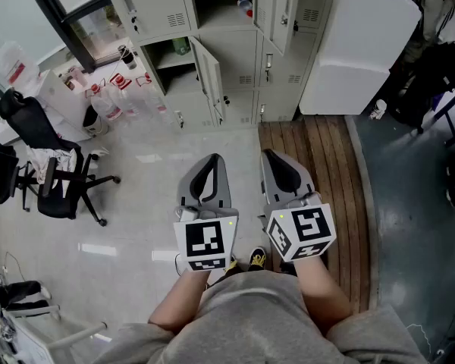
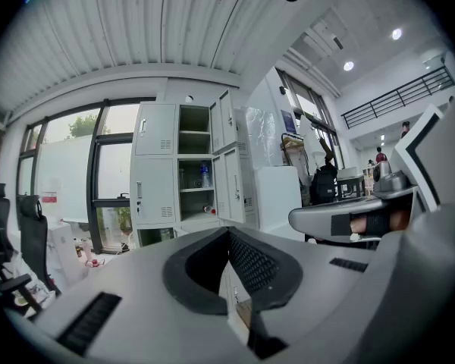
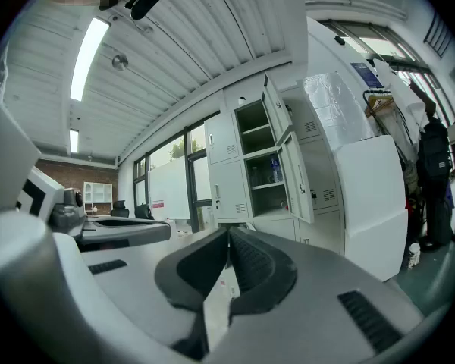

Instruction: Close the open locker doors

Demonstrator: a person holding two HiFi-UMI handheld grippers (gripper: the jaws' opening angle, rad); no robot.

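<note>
Lockers [image 1: 152, 6] stand ahead, office chair [image 1: 57, 177] at left.

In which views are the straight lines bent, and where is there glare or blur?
Head view: sharp, little bending; lamp reflections glare on the glossy pale floor. Left gripper view: strong fisheye with dark corners; the ribbed white ceiling curves above the grey metal lockers. Right gripper view: same fisheye; the long ceiling lamp is overexposed.

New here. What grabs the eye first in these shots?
The left gripper and right gripper sit side by side low in the head view, both shut and empty. Ahead of them stands the locker bank, with open doors swung out from it. A black office chair sits at the left.
</note>
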